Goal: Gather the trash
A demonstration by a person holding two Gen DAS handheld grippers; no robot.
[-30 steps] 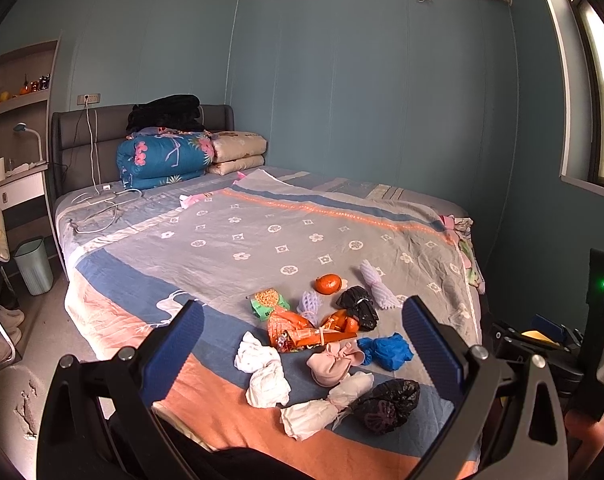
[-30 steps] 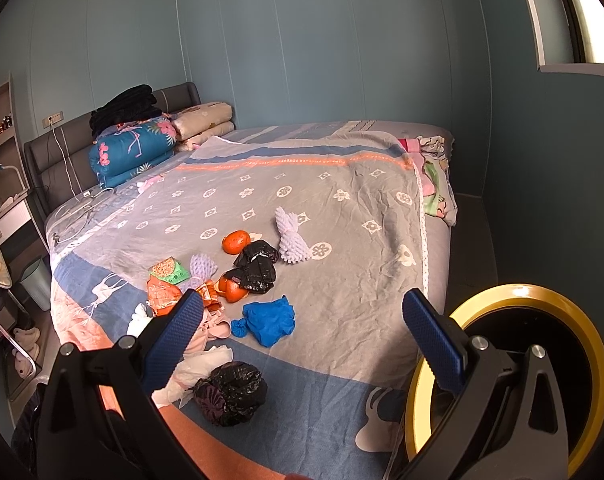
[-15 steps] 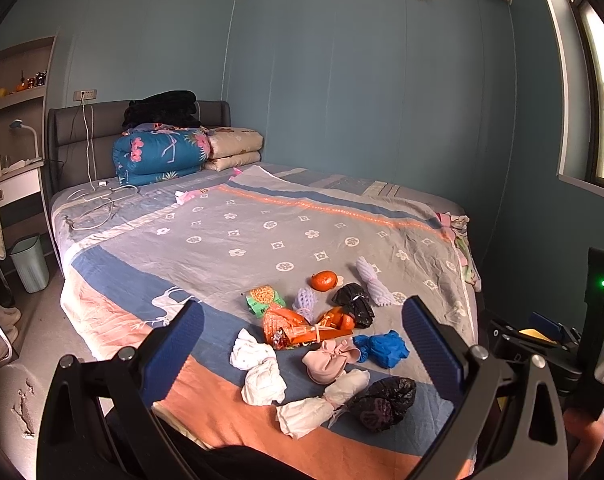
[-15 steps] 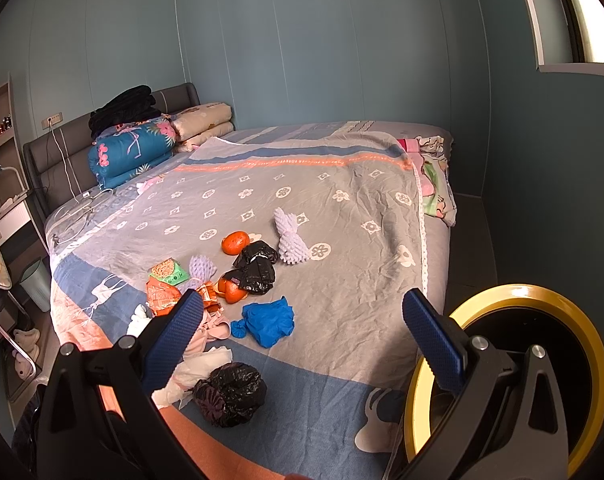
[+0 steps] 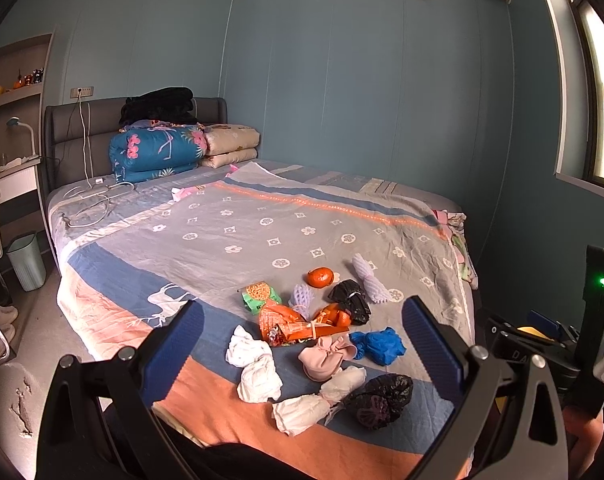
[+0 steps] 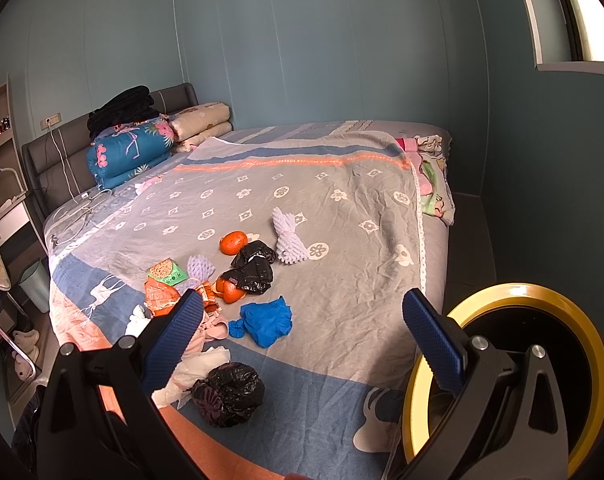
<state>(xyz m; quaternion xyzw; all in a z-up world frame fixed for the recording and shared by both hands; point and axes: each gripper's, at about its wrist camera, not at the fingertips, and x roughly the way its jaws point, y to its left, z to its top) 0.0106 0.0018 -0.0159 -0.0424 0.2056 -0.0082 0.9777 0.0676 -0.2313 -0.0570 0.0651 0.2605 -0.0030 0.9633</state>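
Grey bedspread (image 6: 342, 240) bare beyond trash pile (image 5: 314, 328), both grippers' fingers (image 5: 174, 344) spread, empty.

A patterned bed (image 5: 230, 236) carries scattered trash (image 5: 318, 332) and folded quilts (image 5: 158, 152).

No legible text on wrappers (image 5: 293, 322) or blanket (image 5: 262, 224).

Litter heap (image 5: 322, 332) on the near end of the bed (image 5: 230, 236). Behind the heap, a mandarin (image 5: 320, 277); right of that, a foam net (image 5: 368, 278). At the heap's near edge, a knotted bag (image 6: 227, 394). Folded quilts (image 5: 158, 152) at the bed's far end. Bin (image 6: 506, 364) on the floor, right of the bed.
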